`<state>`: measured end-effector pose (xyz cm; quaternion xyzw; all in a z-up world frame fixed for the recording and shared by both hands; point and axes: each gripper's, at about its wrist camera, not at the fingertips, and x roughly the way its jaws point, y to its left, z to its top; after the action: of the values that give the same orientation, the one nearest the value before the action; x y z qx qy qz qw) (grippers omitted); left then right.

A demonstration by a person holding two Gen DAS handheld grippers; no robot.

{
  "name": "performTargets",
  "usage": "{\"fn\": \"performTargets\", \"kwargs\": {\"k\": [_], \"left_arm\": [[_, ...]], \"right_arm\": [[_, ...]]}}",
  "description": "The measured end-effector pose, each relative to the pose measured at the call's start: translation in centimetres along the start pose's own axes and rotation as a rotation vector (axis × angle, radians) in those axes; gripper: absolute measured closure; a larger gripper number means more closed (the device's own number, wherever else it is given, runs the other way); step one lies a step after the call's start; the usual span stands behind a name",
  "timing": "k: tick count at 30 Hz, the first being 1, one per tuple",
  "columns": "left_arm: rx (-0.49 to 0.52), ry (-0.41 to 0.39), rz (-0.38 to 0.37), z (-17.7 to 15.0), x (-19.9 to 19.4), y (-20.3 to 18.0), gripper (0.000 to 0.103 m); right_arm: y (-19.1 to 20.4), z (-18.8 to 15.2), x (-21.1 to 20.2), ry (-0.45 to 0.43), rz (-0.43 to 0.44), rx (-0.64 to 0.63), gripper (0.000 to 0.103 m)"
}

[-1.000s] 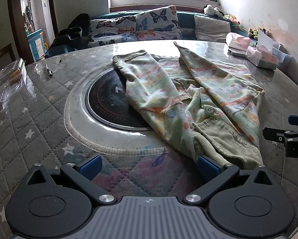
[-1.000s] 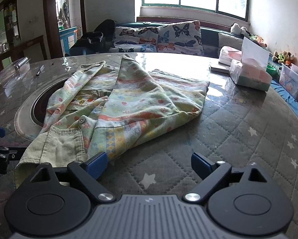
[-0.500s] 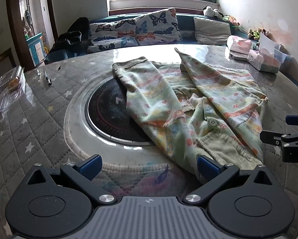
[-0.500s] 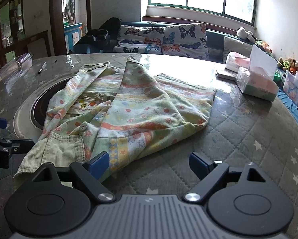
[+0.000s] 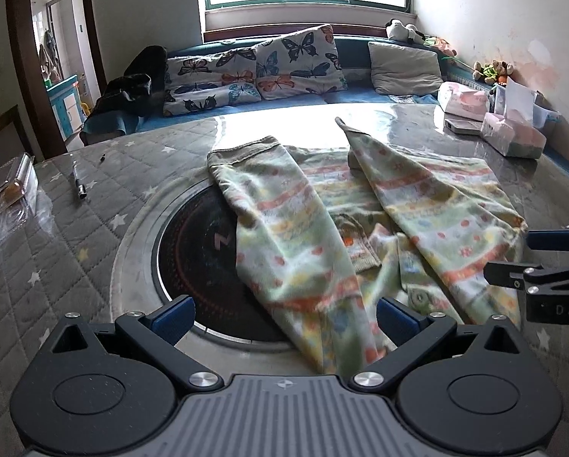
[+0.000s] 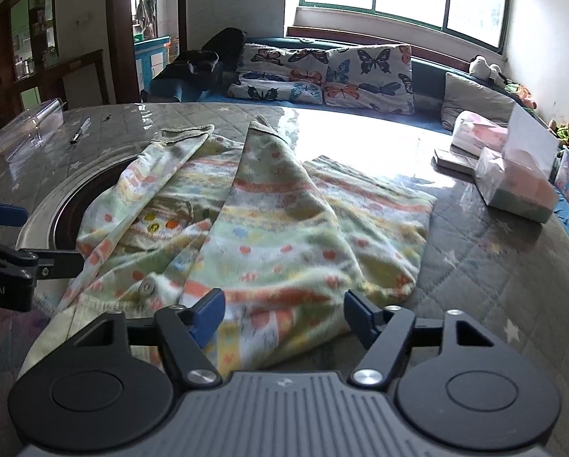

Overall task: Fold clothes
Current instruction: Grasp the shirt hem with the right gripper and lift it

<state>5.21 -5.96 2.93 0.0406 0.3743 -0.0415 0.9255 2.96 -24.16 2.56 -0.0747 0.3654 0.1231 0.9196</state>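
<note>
A pale green child's garment [image 5: 322, 221] with orange and yellow stripes lies crumpled on the round table, partly over the dark inset hob [image 5: 200, 255]. It also shows in the right wrist view [image 6: 269, 228]. My left gripper [image 5: 284, 316] is open, its jaws on either side of the garment's near hem. My right gripper [image 6: 284, 312] is open over the garment's near right edge. The right gripper also shows at the right edge of the left wrist view [image 5: 528, 255]. The left gripper also shows at the left edge of the right wrist view [image 6: 14, 236].
A pen [image 5: 79, 182] and a clear plastic box [image 5: 6, 194] lie at the table's left. Tissue packs and boxes [image 6: 513, 179] stand at the table's right. A sofa with butterfly cushions [image 5: 254, 68] runs behind the table.
Both grippers have moved forward and lower over the garment's near edge. The garment itself has not visibly shifted.
</note>
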Motion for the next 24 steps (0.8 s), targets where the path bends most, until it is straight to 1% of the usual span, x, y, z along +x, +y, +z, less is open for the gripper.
{"fn": "performTargets", "kwargs": {"k": [4,9,12,14,17,21,24], "left_arm": [[-0.002,-0.008,-0.006,1.2,0.9,0.0,0.004],[-0.007,-0.018,-0.022,2.6,2.0,0.0,0.009],[-0.007,-0.013,-0.030,3.2,2.9,0.0,0.010],[-0.007,-0.006,-0.031,3.5,3.6,0.0,0.012],[-0.012,0.006,-0.037,3.8,4.4,0.2,0.013],[-0.017,0.018,-0.044,4.0,5.2,0.5,0.013],[-0.019,0.023,-0.047,4.2,5.6,0.6,0.013]], "right_arm": [[-0.4,1.9,1.2,-0.008,0.014,-0.001,0.042],[-0.8,5.1,3.6,-0.021,0.021,-0.007,0.044],[-0.7,7.1,5.3,-0.019,0.045,-0.009,0.044],[-0.3,8.2,6.4,-0.020,0.055,-0.019,0.044],[0.5,9.7,8.4,-0.015,0.062,-0.038,0.044],[1.7,11.1,11.1,-0.005,0.058,-0.070,0.043],[1.9,11.8,13.0,-0.004,0.042,-0.072,0.040]]}}
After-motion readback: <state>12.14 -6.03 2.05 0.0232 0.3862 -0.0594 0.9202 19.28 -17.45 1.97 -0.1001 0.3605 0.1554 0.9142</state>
